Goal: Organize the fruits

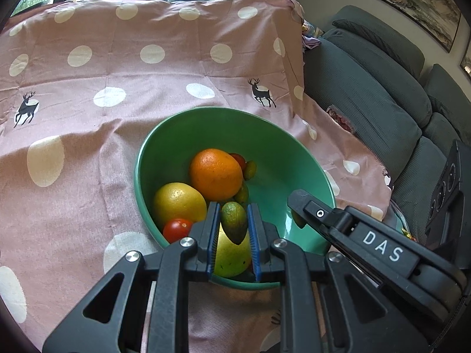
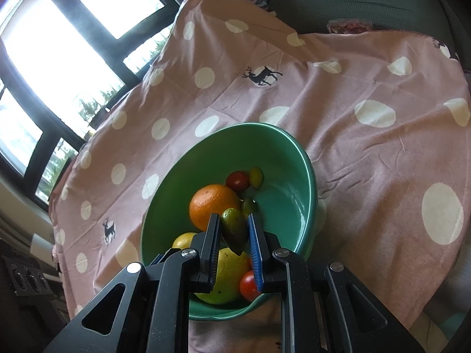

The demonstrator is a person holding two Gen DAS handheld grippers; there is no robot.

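Left wrist view: left gripper (image 1: 234,226) poised over the near rim of a green bowl (image 1: 206,123), blue-padded fingers (image 1: 213,235) clamped on a small green fruit (image 1: 234,225) (olive-toned, pointed end hanging down). Below it in the bowl, an orange (image 1: 216,173), a yellow citrus (image 1: 179,201) just left of it, a red tomato (image 1: 177,229) by the near-left wall, and a larger yellow-green fruit (image 1: 231,256) against the near wall, partly hidden by the fingers. Beyond the orange, a second tomato (image 1: 239,160) and a couple of small green-yellow fruits, mostly hidden. Entering from the right, the right gripper (image 1: 298,216), tips above the bowl's right side, with a sliver of green showing under them.

Right wrist view: right gripper (image 2: 234,235) likewise closed on a small green fruit (image 2: 234,229) of its own, held above the bowl (image 2: 235,135), pointed end down. Same bowl contents from another angle, orange (image 2: 213,206) upper left, one tomato (image 2: 238,181) at the far side, another (image 2: 249,286) near the front.

Bowl resting on a pink polka-dot cloth (image 1: 88,117) with deer prints, draped over the table; grey sofa (image 1: 382,88) to the right, windows (image 2: 44,58) behind.
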